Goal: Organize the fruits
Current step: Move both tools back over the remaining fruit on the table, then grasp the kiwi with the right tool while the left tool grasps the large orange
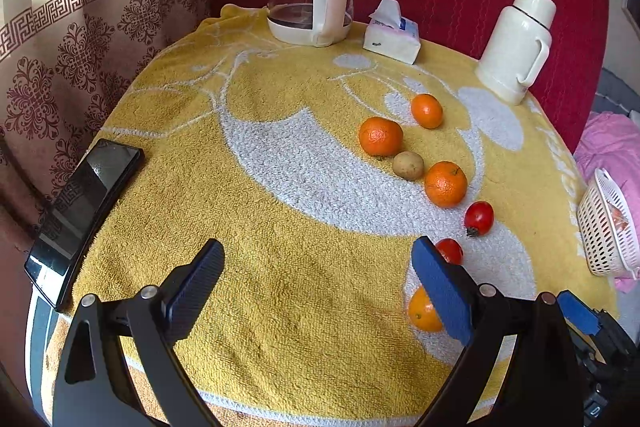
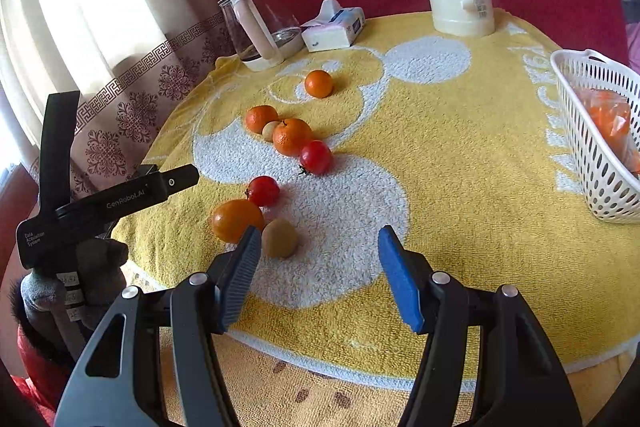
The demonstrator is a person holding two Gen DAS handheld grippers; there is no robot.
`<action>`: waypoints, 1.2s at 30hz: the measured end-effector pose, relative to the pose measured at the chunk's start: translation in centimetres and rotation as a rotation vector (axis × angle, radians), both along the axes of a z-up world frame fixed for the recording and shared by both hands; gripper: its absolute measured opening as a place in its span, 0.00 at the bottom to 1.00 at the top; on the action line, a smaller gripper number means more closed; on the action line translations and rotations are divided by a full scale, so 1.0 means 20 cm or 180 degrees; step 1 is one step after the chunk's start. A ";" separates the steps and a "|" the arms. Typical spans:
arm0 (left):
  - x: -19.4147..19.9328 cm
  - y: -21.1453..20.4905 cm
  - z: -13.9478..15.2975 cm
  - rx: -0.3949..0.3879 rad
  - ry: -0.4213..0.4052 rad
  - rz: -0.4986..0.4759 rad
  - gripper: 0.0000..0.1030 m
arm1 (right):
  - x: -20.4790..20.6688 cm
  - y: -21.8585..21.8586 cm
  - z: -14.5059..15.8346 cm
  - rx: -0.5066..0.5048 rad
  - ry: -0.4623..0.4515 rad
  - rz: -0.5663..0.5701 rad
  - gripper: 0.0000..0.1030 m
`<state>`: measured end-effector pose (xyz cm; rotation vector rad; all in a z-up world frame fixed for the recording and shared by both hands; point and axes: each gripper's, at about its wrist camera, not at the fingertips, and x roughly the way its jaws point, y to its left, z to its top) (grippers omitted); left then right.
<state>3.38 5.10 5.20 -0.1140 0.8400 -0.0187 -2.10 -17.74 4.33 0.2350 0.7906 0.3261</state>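
Several fruits lie on the bench [image 2: 460, 163] ahead-left of the right claw [image 2: 316, 271], jaws apart and empty, with the basket [image 2: 592, 163] ahead-right; best centre over the nearest orange [image 2: 236, 219] or the brown fruit [image 2: 280, 238] beside it, while the left claw [image 1: 316, 291] waits apart, empty.

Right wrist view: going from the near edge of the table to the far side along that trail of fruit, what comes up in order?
Brown kiwi → big orange → near red tomato → far red tomato → stemmed orange → lone small orange → white tissue box.
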 end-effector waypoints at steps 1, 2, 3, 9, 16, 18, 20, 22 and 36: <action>0.00 0.02 0.00 -0.0011 -0.0010 0.0002 0.91 | 0.01 0.03 -0.01 -0.0038 0.0018 0.0036 0.61; -0.01 0.03 0.01 -0.0016 -0.0020 0.0007 0.91 | 0.02 0.05 -0.02 -0.0076 0.0035 0.0075 0.61; -0.01 0.04 0.01 -0.0021 -0.0028 0.0012 0.91 | 0.02 0.08 -0.02 -0.0112 0.0053 0.0109 0.60; -0.01 0.10 0.01 -0.0078 -0.0030 0.0037 0.91 | 0.09 0.22 -0.06 -0.0294 0.0141 0.0304 0.44; 0.00 0.12 0.03 -0.0100 -0.0048 0.0022 0.91 | 0.17 0.28 -0.11 -0.0406 0.0245 0.0272 0.33; 0.00 0.12 0.03 -0.0116 -0.0043 0.0022 0.91 | 0.18 0.29 -0.13 -0.0423 0.0264 0.0279 0.31; 0.00 0.12 0.03 -0.0118 -0.0033 0.0017 0.91 | 0.18 0.29 -0.13 -0.0461 0.0270 0.0265 0.28; 0.00 0.10 0.02 -0.0114 -0.0016 0.0002 0.91 | 0.18 0.28 -0.14 -0.0450 0.0273 0.0244 0.26; -0.04 -0.17 -0.05 -0.0148 0.0053 -0.0531 0.91 | 0.10 0.11 -0.08 -0.0408 0.0113 -0.0066 0.26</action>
